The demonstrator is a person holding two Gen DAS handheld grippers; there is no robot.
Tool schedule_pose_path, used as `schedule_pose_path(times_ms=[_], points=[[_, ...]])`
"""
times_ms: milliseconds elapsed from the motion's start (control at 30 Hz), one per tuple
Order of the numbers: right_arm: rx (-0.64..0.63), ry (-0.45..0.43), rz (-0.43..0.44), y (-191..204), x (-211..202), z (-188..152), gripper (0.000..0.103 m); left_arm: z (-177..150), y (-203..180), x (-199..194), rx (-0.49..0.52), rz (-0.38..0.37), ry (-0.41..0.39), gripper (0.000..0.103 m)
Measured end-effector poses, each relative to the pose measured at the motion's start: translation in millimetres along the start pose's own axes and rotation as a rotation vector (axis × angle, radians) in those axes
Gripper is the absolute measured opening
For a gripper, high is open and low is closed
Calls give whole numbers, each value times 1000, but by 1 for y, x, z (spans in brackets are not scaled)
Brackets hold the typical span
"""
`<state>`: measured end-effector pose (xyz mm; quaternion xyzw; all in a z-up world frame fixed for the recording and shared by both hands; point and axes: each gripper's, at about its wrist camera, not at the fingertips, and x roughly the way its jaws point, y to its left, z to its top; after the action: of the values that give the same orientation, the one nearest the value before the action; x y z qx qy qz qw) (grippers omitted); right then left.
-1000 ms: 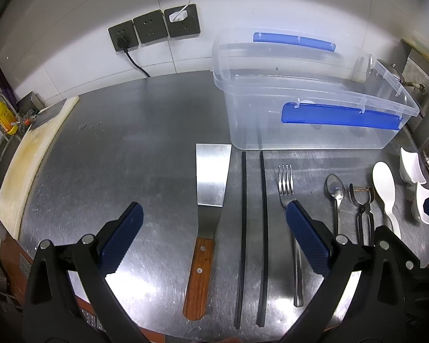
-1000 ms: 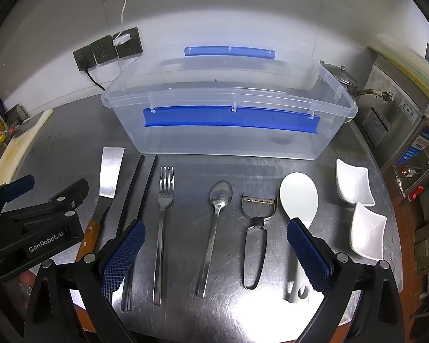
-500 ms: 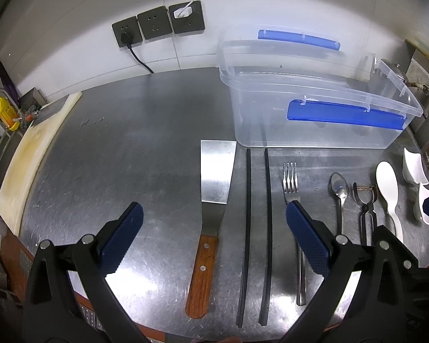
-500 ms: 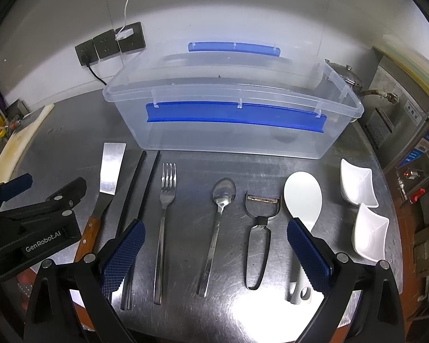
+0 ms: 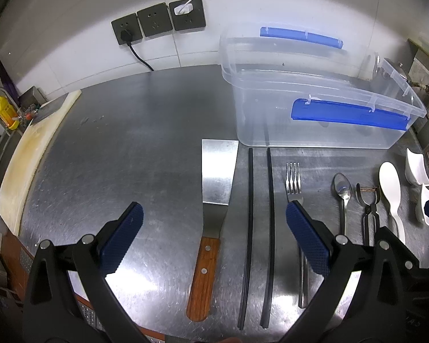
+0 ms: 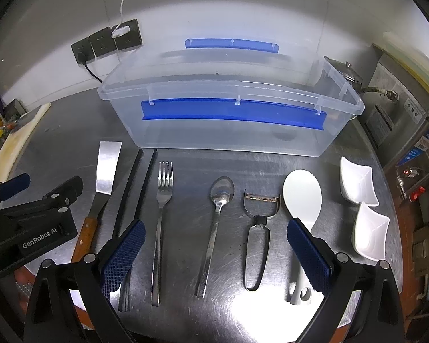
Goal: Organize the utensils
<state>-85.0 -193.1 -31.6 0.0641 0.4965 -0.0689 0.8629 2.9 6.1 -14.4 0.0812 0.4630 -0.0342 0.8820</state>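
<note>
Utensils lie in a row on the steel counter point(image 5: 146, 154): a wooden-handled spatula point(image 5: 211, 205) point(image 6: 101, 194), two black chopsticks point(image 5: 260, 200) point(image 6: 134, 183), a fork point(image 6: 161, 214) point(image 5: 293, 180), a spoon point(image 6: 216, 223) point(image 5: 342, 197), a peeler point(image 6: 257, 228) point(image 5: 367, 203) and a white rice paddle point(image 6: 301, 197) point(image 5: 390, 191). Behind them stands a clear plastic bin point(image 6: 228, 125) point(image 5: 314, 114) with blue handles. My left gripper point(image 5: 214, 237) hangs open above the spatula handle and chopsticks. My right gripper point(image 6: 214, 248) is open above the fork, spoon and peeler, holding nothing.
Two small white dishes point(image 6: 363, 205) sit at the right end. A pale cutting board point(image 5: 28, 154) lies along the counter's left edge. Wall sockets point(image 5: 157, 25) with a plugged cable are behind. Metal equipment point(image 6: 400, 108) stands to the right of the bin.
Both grippers have drawn back a little from the counter, so the bin and utensils sit slightly lower and farther in view. Nothing was picked up; both stay open.
</note>
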Motion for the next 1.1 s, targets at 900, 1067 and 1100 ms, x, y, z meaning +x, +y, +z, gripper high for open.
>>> schedule_pose_path(times_ms=[900, 1067, 1100], points=[[308, -8, -180, -227, -14, -48, 65, 29, -161, 19, 95, -699, 168, 95], [346, 169, 1, -295, 15, -61, 49, 9, -260, 33, 194, -752, 252, 73], [344, 181, 39, -303, 18, -61, 49, 5, -278, 35, 221, -753, 265, 70]])
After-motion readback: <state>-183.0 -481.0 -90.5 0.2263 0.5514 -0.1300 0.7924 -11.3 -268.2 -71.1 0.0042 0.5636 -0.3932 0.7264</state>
